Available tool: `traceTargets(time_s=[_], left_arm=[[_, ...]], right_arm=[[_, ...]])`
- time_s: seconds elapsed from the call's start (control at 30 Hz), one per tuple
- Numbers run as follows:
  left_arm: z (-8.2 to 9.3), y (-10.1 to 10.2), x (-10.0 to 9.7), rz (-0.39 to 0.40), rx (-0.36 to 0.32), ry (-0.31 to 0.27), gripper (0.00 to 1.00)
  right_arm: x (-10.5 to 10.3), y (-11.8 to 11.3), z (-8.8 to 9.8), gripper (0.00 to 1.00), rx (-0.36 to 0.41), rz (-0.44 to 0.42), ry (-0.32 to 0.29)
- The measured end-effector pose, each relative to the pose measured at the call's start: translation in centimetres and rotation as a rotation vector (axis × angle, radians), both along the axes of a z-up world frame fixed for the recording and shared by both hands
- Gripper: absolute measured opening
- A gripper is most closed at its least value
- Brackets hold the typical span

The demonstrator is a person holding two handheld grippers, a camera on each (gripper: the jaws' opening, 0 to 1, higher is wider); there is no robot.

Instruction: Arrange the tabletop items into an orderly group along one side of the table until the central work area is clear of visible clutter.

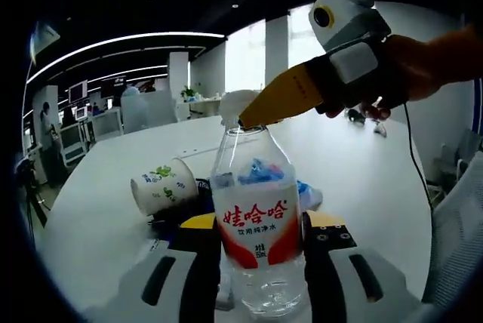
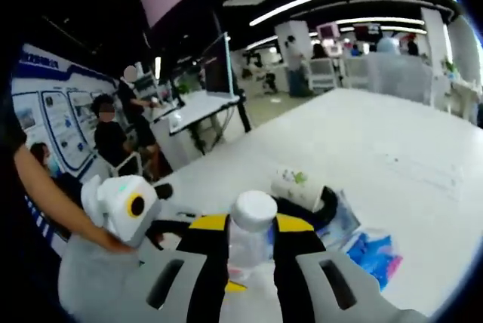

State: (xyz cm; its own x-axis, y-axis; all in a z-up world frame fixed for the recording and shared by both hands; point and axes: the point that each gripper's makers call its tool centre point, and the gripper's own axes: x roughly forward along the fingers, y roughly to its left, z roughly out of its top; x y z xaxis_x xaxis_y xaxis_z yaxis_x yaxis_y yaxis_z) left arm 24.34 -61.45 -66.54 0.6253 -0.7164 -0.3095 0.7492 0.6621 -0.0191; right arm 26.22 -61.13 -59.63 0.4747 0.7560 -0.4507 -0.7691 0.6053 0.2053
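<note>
The clear plastic water bottle with a red and white label (image 1: 258, 240) stands upright at the centre of the left gripper view, held at its body between the two jaws of the left gripper (image 1: 260, 263). The right gripper (image 2: 251, 251) is closed on the bottle's white cap (image 2: 253, 208); in the left gripper view it comes in from 1 o'clock, its yellow jaw touching the cap. I judge that one gripper steadies the body while the other holds the top, perhaps to tighten the cap or to carry the bottle safely. The bottle looks mostly empty, with some water at the bottom. At 10 o'clock from it, a white paper cup with green print (image 1: 164, 184) lies on its side on the white tabletop (image 1: 362, 179), its inside not visible. Blue wrappers (image 2: 373, 255) lie at 3 o'clock in the right gripper view.
</note>
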Motion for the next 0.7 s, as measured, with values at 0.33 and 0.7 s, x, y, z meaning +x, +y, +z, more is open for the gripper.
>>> traceTargets(time_s=[0.33,0.7], left_arm=[[0.2,0.3,-0.7,-0.037,0.034,-0.011,0.42],[0.2,0.3,-1.2,-0.014,0.060,-0.006,0.41]], right_arm=[[-1.3,0.5,0.4,0.18,-0.042,0.040,-0.054],[-2.3,0.7,0.6,0.18,-0.086,0.039,-0.083]])
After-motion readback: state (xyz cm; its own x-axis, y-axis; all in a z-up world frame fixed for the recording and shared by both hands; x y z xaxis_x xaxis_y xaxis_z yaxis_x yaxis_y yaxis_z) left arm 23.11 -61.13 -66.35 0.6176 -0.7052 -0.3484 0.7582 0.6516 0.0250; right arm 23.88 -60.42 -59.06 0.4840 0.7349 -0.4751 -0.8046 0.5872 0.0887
